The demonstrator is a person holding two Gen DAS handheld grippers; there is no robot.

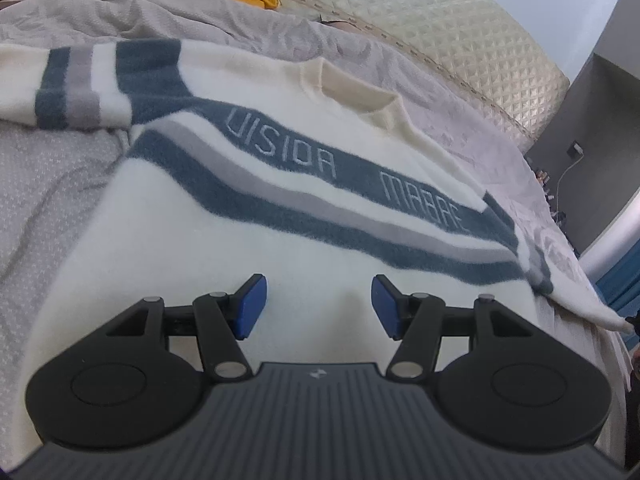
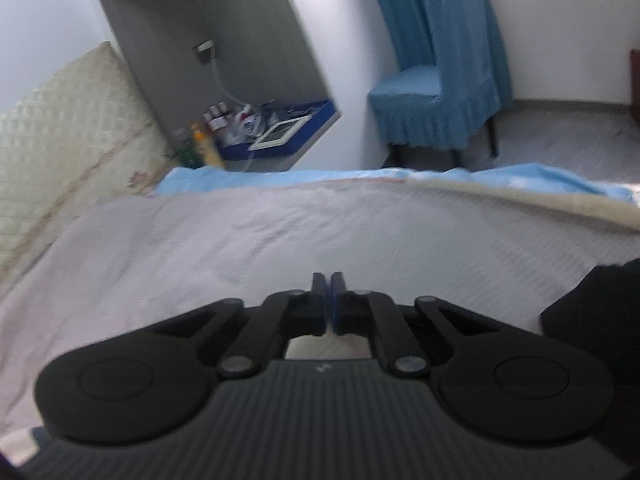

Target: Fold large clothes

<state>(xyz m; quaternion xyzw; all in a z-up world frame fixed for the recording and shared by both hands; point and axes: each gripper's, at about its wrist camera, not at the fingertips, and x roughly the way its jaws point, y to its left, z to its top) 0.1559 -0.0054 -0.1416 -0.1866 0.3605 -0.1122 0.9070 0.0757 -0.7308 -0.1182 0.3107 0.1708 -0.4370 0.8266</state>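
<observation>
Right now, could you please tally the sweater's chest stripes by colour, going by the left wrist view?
On the sweater, across the chest:
Dark blue stripes: 2, the upper carrying the lettering, the lower plain
Grey stripes: 1
Cream stripes between them: 2
Total: 5

The right gripper (image 2: 329,300) is seen low over a pale grey bedsheet (image 2: 248,240), its blue pads pressed together with nothing visible between them. The picture is blurred. A light blue cover (image 2: 280,178) is laid along the bed's far edge, and a cream quilted headboard (image 2: 68,132) is found at the left. Beyond, a blue shelf (image 2: 280,132) crowded with bottles and small items is set into a grey recess, and a blue-covered chair (image 2: 432,108) is placed beside a blue curtain (image 2: 432,12). A dark shape (image 2: 600,312) is glimpsed at the right edge.
</observation>
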